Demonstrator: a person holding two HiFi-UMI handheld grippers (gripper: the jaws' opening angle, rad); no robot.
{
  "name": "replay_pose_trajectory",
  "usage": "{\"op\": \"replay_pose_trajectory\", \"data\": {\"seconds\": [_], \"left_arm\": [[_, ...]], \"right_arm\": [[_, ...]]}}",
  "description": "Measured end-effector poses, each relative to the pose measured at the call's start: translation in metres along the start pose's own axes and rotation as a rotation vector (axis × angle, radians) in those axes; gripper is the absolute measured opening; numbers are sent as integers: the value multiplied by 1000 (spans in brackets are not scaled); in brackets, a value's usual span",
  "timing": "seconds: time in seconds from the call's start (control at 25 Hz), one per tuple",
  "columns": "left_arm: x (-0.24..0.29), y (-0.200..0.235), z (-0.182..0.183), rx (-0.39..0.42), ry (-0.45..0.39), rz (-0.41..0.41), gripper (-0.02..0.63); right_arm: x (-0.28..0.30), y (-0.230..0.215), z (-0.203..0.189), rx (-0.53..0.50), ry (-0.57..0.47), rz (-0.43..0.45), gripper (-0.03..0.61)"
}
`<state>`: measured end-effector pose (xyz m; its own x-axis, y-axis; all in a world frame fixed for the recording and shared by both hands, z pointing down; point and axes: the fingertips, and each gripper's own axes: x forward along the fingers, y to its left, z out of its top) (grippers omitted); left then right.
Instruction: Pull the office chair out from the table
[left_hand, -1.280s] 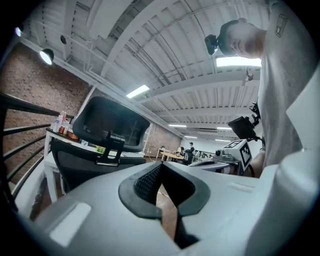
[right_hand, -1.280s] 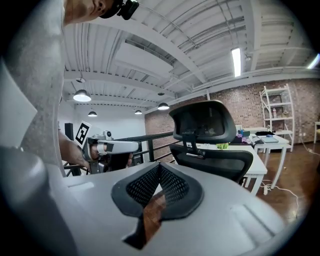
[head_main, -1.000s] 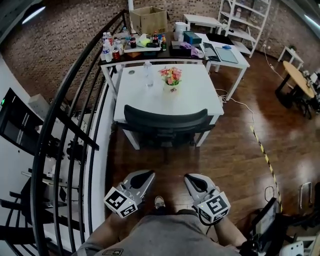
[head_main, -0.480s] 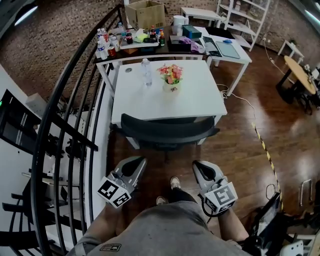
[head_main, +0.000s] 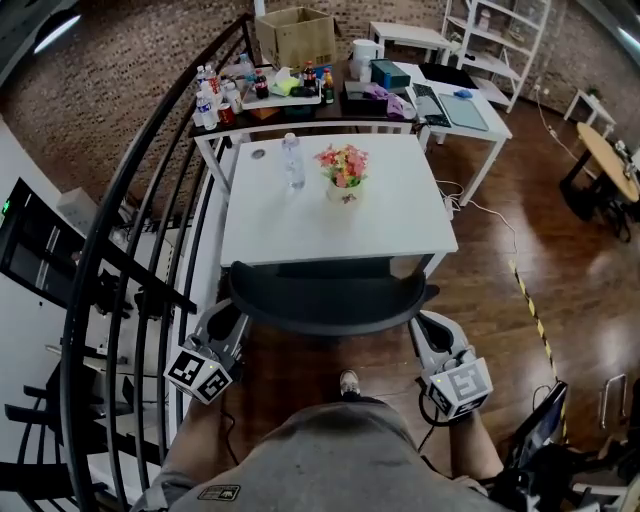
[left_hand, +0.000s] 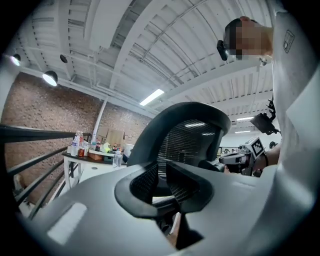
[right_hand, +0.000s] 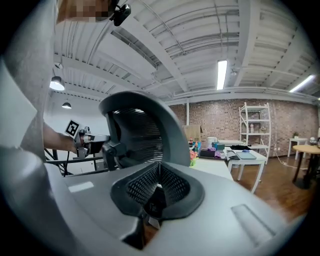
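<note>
**Office chair, tucked in at the near edge of the white table.** Its curved dark backrest faces us and its seat lies under the tabletop.

We stand directly behind it, one shoe on the wood floor below the backrest. The two grippers flank the backrest, one just beside each end. We cannot tell whether either touches the rim.

- **Left gripper:** its jaws have just been opening a little and stand at a narrow slit. Nothing lies between them, and the mesh back shows beyond.
- **Right gripper:** its pads are pressed together and it holds nothing.

**Step in hand, as we judge it:** securing a hold on the backrest before any pull.

- We advise parting both pairs of jaws well wider than the rim is thick.
- We then take the two ends at matching height and close firmly.
- An even, level draw straight toward us should roll the chair out without swinging it.
- A lopsided pull would likely turn it toward the black railing on the left.

We keep our feet clear of the base. We also start gently, since a snag under the tabletop could jolt the water bottle and the flower pot on top.
</note>
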<state>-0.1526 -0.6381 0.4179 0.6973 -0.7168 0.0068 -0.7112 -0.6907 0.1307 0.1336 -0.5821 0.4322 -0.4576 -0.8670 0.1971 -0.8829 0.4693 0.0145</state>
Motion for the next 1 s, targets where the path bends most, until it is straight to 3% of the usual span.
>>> {"op": "replay_pose_trajectory", "data": {"seconds": [0.04, 0.12, 0.28, 0.44, 0.6, 0.72, 0.88, 1.0], "left_arm": [[1, 6, 1, 1, 0, 8, 55], [4, 15, 1, 1, 9, -3, 108], [12, 20, -1, -20, 31, -131, 253], [14, 22, -4, -4, 60, -247, 256], [9, 24, -8, -2, 113, -332, 269], [9, 29, -9, 15, 137, -327, 331], [16, 44, -10, 6, 134, -310, 339], [31, 44, -6, -8, 126, -367, 359]], "right_arm": [[2, -6, 1, 4, 3, 1, 28], [6, -15, 0, 16, 13, 20, 137], [19, -24, 1, 14, 31, 84, 253], [34, -30, 4, 15, 30, 175, 307], [45, -34, 12, 26, 20, 248, 331], [52, -30, 17, 6, 23, 302, 334], [62, -21, 19, -13, 30, 374, 336], [71, -16, 15, -22, 40, 425, 336]]}}
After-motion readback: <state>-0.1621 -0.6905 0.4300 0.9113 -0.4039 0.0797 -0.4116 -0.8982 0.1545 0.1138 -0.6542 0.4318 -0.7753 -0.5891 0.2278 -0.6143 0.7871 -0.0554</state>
